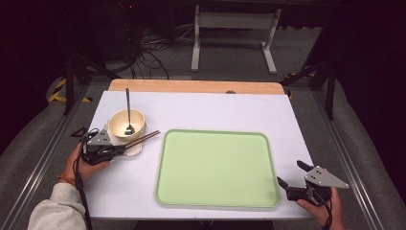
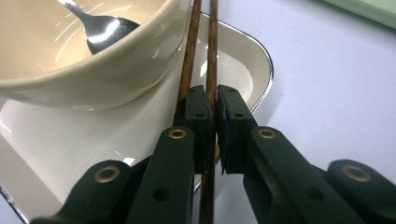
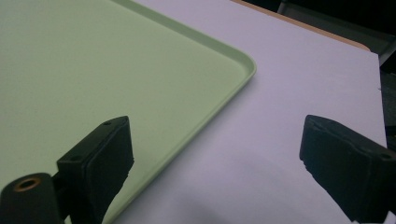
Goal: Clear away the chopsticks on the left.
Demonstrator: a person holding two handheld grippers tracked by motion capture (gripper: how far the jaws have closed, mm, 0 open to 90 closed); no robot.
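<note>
Left tongs [image 2: 212, 100] clenched on one of two chopsticks [image 2: 212, 56] lying across the white dish [image 2: 233, 60] beside the bowl [image 2: 93, 74]; right tongs [image 3: 215, 154] released. Light, stiff, slippery sticks, likely to pivot; gripped near one end.

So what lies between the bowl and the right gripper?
The green tray, with nothing on it, fills most of the stretch between the bowl and the right gripper in the high view; the rest is bare white tabletop.
</note>
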